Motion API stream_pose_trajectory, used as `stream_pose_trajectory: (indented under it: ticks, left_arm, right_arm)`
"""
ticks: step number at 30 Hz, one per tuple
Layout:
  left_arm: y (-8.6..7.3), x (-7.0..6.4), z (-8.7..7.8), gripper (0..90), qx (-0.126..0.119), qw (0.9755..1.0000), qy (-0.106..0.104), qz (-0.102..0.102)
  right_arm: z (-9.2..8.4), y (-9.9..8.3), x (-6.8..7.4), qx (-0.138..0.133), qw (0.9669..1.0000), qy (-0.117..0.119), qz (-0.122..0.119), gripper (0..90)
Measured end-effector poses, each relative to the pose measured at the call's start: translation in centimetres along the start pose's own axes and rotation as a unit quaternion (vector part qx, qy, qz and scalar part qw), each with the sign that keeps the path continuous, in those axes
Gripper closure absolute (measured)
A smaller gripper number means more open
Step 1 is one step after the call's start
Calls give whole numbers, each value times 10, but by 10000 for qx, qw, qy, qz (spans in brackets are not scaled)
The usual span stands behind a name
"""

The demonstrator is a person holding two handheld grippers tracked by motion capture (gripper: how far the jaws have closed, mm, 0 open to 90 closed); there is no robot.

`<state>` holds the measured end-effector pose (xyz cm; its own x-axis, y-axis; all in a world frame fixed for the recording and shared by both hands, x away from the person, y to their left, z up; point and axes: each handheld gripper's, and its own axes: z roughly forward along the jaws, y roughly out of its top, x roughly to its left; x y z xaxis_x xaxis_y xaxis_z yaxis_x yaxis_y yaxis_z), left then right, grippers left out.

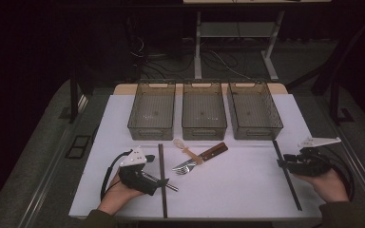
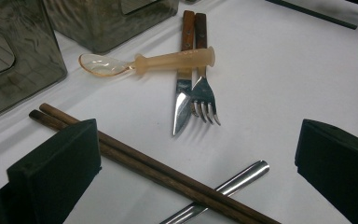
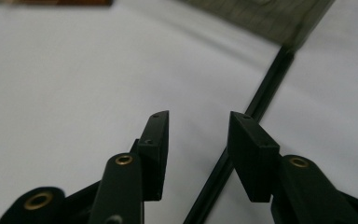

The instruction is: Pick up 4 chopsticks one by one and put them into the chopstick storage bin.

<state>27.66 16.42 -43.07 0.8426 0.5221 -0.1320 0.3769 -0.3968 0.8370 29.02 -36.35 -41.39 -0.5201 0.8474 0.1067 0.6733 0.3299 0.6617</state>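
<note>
Left gripper (image 2: pixel 191 186) jaws spread over chopsticks (image 2: pixel 144 163) unseen from above, right gripper (image 3: pixel 198 140) parted, empty, beside black strip (image 3: pixel 256 107).

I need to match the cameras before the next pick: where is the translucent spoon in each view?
High view: the translucent spoon lies mid-table, just before the middle bin, across the knife and fork.
Left gripper view: upper centre, crossing both handles.
Right gripper view: not in it.
Shared landmark: the wood-handled knife under the spoon.

Dim, dark-edged high view; soft blur in right gripper view.
</note>
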Motion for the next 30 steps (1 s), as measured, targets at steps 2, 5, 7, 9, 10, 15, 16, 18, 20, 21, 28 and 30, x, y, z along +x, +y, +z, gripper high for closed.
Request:
stream_pose_trajectory:
  ticks: [2, 5, 7, 9, 10, 15, 16, 18, 20, 21, 28, 30]
  left_arm:
    - [0, 0, 0, 0, -7, 10000, -14, -15]
    - [0, 0, 1, 0, 13, 10000, -42, -2]
    - [0, -1, 1, 0, 21, 10000, -56, 0]
    - [0, -1, 2, 0, 14, 10000, -79, 4]
    - [0, -1, 3, 0, 24, 10000, -96, 16]
    - [0, -2, 4, 0, 61, 9999, -114, 37]
    - [0, -1, 4, 0, 61, 9999, -116, 44]
    - [0, -1, 4, 0, 57, 9999, -114, 28]
    - [0, -1, 4, 0, 70, 9999, -110, 33]
    - [0, -1, 4, 0, 78, 9999, -116, 46]
    - [0, -1, 4, 0, 90, 9999, -122, 53]
    - [0, -1, 4, 0, 89, 9999, -121, 58]
  right_arm:
    - [3, 5, -3, -32, 10000, -83, 42, 586]
    - [13, 15, -11, -137, 9988, -435, 173, 593]
    - [19, 21, -16, -162, 9978, -583, 269, 610]
    - [29, 27, -23, -167, 9967, -681, 417, 633]
    - [33, 29, -25, -150, 9963, -706, 471, 642]
    - [48, 34, -33, -71, 9950, -809, 584, 667]
    - [51, 34, -33, -41, 9946, -828, 618, 668]
    - [56, 34, -34, -7, 9945, -852, 612, 677]
    - [59, 34, -35, 21, 9937, -933, 615, 691]
    - [60, 34, -36, 23, 9937, -932, 617, 699]
    - [63, 32, -36, 31, 9932, -983, 618, 712]
    - [64, 32, -35, 39, 9935, -963, 614, 712]
